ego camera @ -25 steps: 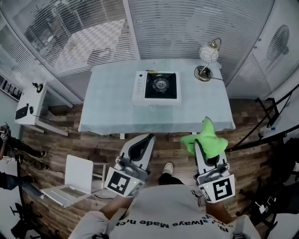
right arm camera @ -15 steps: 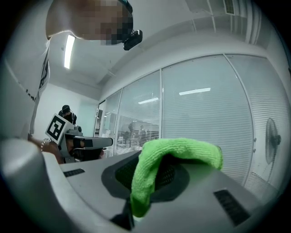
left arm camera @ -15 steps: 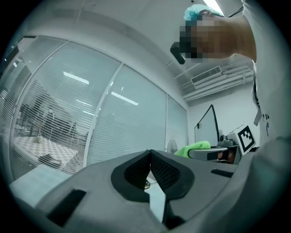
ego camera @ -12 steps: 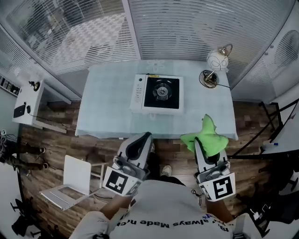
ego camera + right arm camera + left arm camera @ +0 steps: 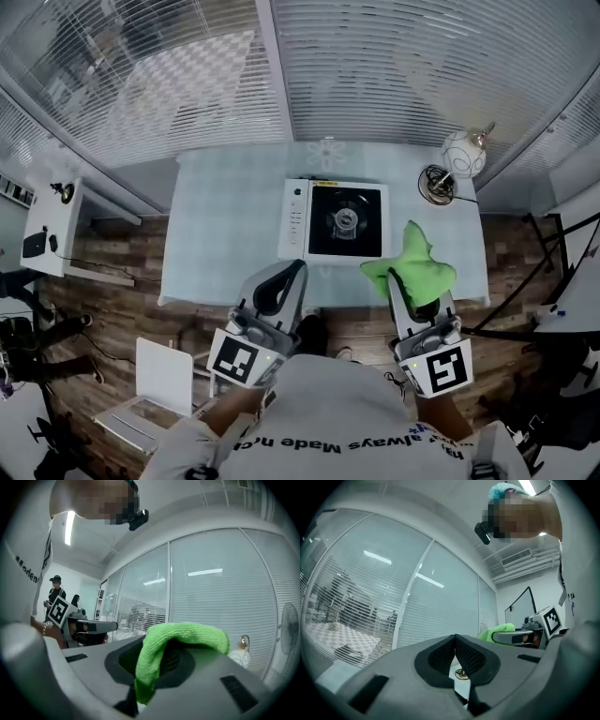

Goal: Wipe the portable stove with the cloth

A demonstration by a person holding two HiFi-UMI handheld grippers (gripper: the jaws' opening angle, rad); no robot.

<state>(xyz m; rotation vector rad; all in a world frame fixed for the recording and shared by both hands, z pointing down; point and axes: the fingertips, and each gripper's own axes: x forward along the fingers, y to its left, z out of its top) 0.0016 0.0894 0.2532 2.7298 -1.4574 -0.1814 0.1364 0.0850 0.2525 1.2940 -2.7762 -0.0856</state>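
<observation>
Two tools sit side by side in front of you, at the near long edge of a bench (image 5: pixel 230 225) draped in a pale blue-green cover. The bench stands on a wood-plank floor (image 5: pixel 122 281) against a glass wall hung with white blinds (image 5: pixel 394 66).

The portable stove (image 5: pixel 335 220) lies flat near the middle of the bench, with a white body, a black top and its control strip on the left side. A globe-shaped table lamp (image 5: pixel 464 155) stands at the far right corner, well apart from the stove. Off the bench, an open white laptop (image 5: pixel 155 394) sits low on your left, and a small white stand (image 5: pixel 47 225) lies further out on the same side.

Your right tool (image 5: pixel 405 286) is clamped on the green cloth (image 5: pixel 417 258). From the head view the cloth overlaps the bench's near edge, just right of the stove and not touching it. The right gripper view shows what the head view cannot: the cloth folds over the top of the jaws and hangs down between them. It also takes in a standing fan (image 5: pixel 287 630) at the far right and a person (image 5: pixel 56 590) in the room behind.

Your left tool (image 5: pixel 289 274) is empty. The left gripper view shows its pads meeting at the tips with nothing between them.
</observation>
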